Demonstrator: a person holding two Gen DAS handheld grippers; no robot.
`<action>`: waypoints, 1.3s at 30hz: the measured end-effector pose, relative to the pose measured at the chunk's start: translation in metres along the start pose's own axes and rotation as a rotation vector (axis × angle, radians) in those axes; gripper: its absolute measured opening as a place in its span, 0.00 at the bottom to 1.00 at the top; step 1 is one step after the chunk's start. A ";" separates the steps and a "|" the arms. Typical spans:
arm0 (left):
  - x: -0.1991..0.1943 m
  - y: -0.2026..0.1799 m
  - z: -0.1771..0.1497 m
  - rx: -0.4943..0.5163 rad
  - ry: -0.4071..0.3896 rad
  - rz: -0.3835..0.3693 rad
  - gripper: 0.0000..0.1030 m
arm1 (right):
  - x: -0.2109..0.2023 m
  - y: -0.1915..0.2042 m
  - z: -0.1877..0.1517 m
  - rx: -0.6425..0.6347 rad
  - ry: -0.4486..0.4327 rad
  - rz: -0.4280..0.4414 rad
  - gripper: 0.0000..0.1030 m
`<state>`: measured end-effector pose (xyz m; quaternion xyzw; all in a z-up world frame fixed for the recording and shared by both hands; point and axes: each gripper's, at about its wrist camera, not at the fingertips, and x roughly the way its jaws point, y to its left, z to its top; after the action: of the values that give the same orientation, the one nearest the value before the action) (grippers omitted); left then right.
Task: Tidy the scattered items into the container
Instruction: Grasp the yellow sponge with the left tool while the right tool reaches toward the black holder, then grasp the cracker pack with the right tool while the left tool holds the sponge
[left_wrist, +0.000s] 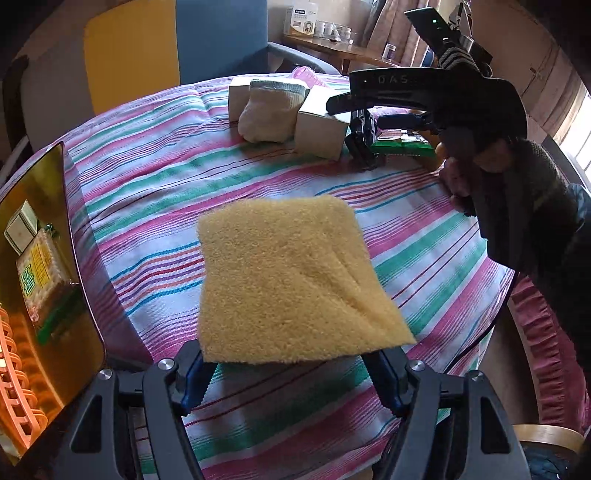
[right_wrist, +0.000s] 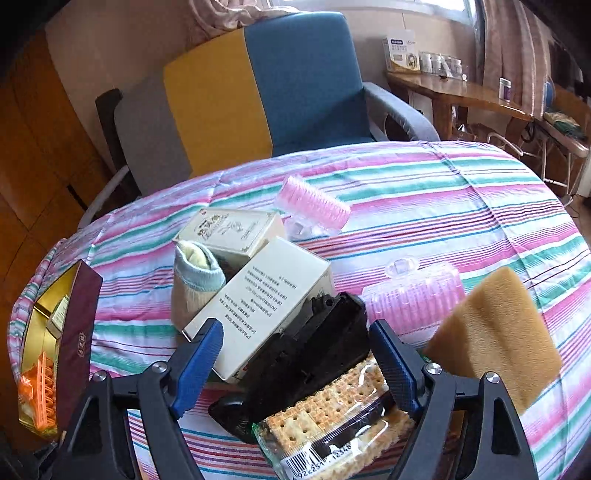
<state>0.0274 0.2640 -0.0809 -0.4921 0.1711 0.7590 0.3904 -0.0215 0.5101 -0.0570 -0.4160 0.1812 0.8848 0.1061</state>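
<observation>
My left gripper (left_wrist: 291, 363) is shut on a yellow sponge cloth (left_wrist: 288, 280) and holds it above the striped table; the cloth also shows in the right wrist view (right_wrist: 495, 332). My right gripper (right_wrist: 295, 354) is open, its fingers astride a black stapler-like tool (right_wrist: 314, 354) lying on a cracker pack (right_wrist: 332, 417). In the left wrist view the right gripper (left_wrist: 364, 147) is at the green cracker pack (left_wrist: 400, 146). The gold-lined container (left_wrist: 40, 266) stands at the left with crackers and a small box inside; it also shows in the right wrist view (right_wrist: 79, 332).
Two white boxes (right_wrist: 258, 306), (right_wrist: 229, 229), a rolled sock (right_wrist: 195, 284) and two pink hair rollers (right_wrist: 413, 295), (right_wrist: 314, 206) lie on the striped cloth (right_wrist: 443, 206). An orange rack (left_wrist: 14, 387) is in the container. A blue and yellow chair (right_wrist: 266, 81) stands behind the table.
</observation>
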 end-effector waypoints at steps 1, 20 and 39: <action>0.000 0.000 -0.001 -0.002 -0.003 0.000 0.71 | 0.002 0.001 -0.003 0.001 0.010 0.017 0.80; -0.008 0.007 -0.022 -0.067 -0.007 -0.017 0.72 | -0.036 0.026 -0.108 -0.053 0.097 0.237 0.81; -0.008 0.001 -0.021 -0.032 -0.018 0.001 0.77 | -0.109 -0.029 -0.145 0.047 0.031 -0.054 0.69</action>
<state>0.0409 0.2467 -0.0839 -0.4914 0.1557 0.7663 0.3835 0.1581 0.4729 -0.0644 -0.4317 0.1924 0.8705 0.1370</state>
